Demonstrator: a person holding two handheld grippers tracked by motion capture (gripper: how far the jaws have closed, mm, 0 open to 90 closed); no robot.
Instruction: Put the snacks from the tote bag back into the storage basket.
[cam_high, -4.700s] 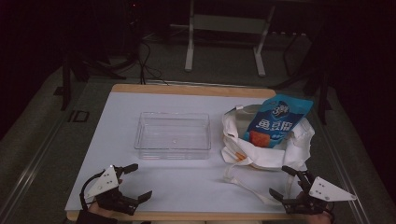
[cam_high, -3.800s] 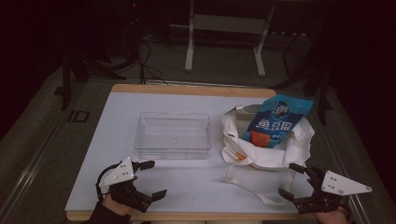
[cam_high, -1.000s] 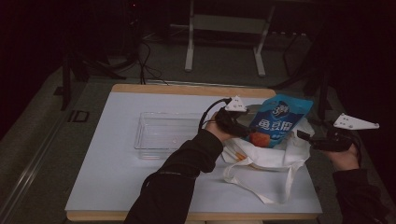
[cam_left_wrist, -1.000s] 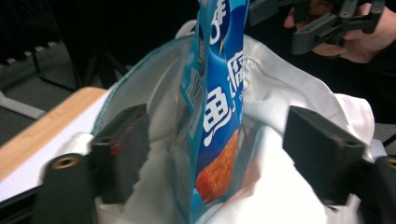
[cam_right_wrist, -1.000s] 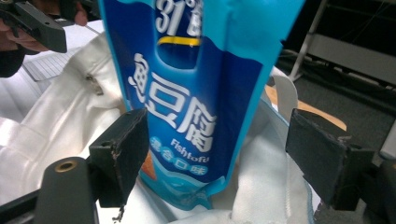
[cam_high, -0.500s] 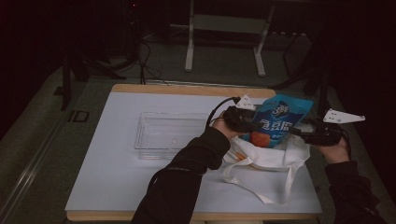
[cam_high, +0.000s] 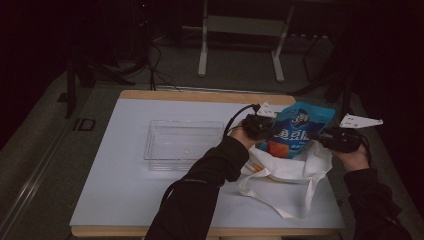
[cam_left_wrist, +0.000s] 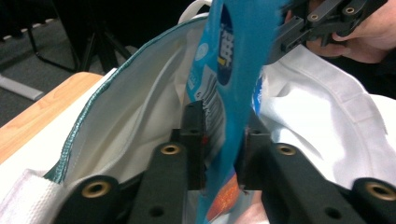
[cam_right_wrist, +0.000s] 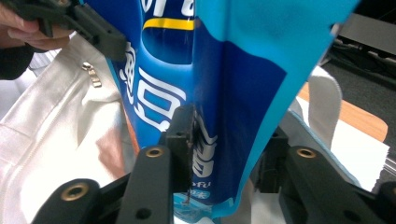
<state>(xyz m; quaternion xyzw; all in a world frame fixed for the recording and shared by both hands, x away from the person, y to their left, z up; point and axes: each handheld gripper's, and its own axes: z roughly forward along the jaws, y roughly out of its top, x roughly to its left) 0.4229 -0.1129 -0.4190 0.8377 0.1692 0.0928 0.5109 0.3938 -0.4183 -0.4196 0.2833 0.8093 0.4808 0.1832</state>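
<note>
At the table's (cam_high: 125, 200) near right, a strap of the white tote (cam_high: 300, 167) loops toward the front edge. The tote slumps by the right edge, and the blue snack bag (cam_high: 300, 127) stands up out of its mouth. The left gripper (cam_high: 260, 127) has just been closing; in its own view the pads sit against both faces of the bag's left edge (cam_left_wrist: 224, 116) — clamped on it. The right gripper (cam_high: 332, 140) has been closing too, with the bag's right side (cam_right_wrist: 219, 121) between its jaws; the left pad touches, but whether the far pad presses I cannot tell. The bag looks light, soft and slick, its puffed film likely to crumple or slip — best held at the flat side seams. Farther left, mid-table, lies a clear tray (cam_high: 182, 145).
</note>
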